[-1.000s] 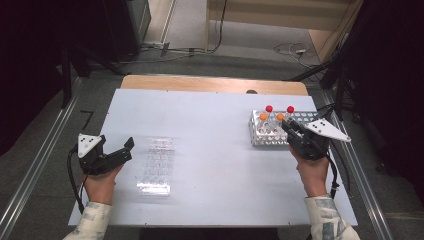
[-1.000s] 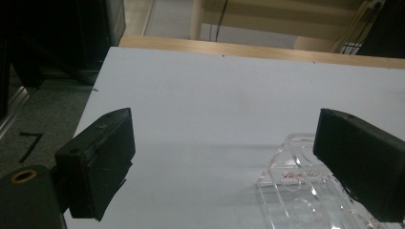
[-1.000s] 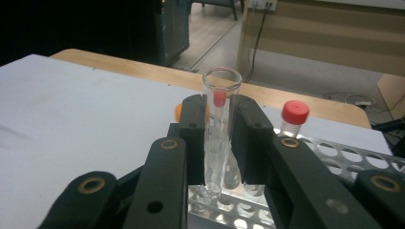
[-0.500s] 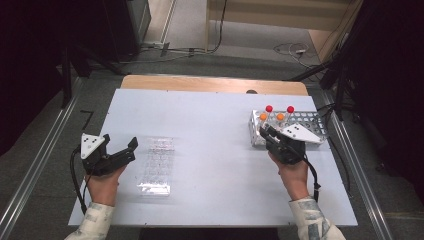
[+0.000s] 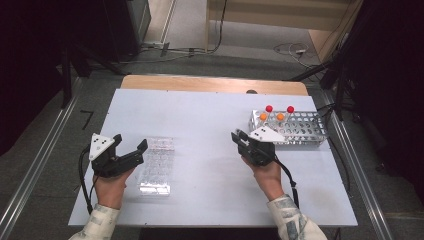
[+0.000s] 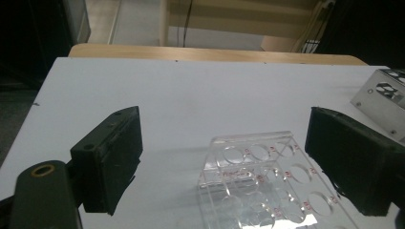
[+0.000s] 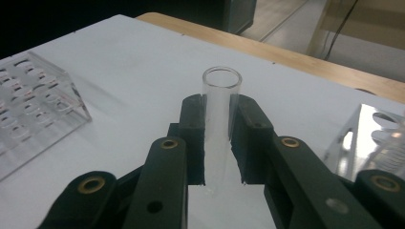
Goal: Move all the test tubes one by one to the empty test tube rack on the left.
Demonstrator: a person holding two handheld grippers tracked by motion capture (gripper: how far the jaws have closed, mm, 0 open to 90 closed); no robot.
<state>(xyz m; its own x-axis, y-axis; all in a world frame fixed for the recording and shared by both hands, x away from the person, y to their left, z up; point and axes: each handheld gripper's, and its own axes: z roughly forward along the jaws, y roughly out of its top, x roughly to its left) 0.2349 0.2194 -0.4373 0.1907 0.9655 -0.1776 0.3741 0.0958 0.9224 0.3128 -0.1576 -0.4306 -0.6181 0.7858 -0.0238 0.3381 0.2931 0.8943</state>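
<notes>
A clear plastic tube rack [image 5: 156,165] lies on the white table [image 5: 200,115] at the front left. My left gripper [image 5: 131,142] hovers at its left edge; its jaws have just been closing a little and stand wide apart. In the left gripper view the clear rack [image 6: 267,176] sits between and ahead of the jaws, touching neither. My right gripper [image 5: 238,136] is shut on an empty clear glass tube [image 7: 220,95], held upright, left of the metal rack [image 5: 300,131].
The metal rack holds tubes with red caps [image 5: 269,108] and orange caps [image 5: 263,116] at its left end. A wooden strip [image 5: 215,84] runs along the table's far edge. Bare table lies between the two racks.
My right hand has come left and a little down, away from the metal rack, with the tube in its jaws. The left hand has stayed nearly in place beside the clear rack.
</notes>
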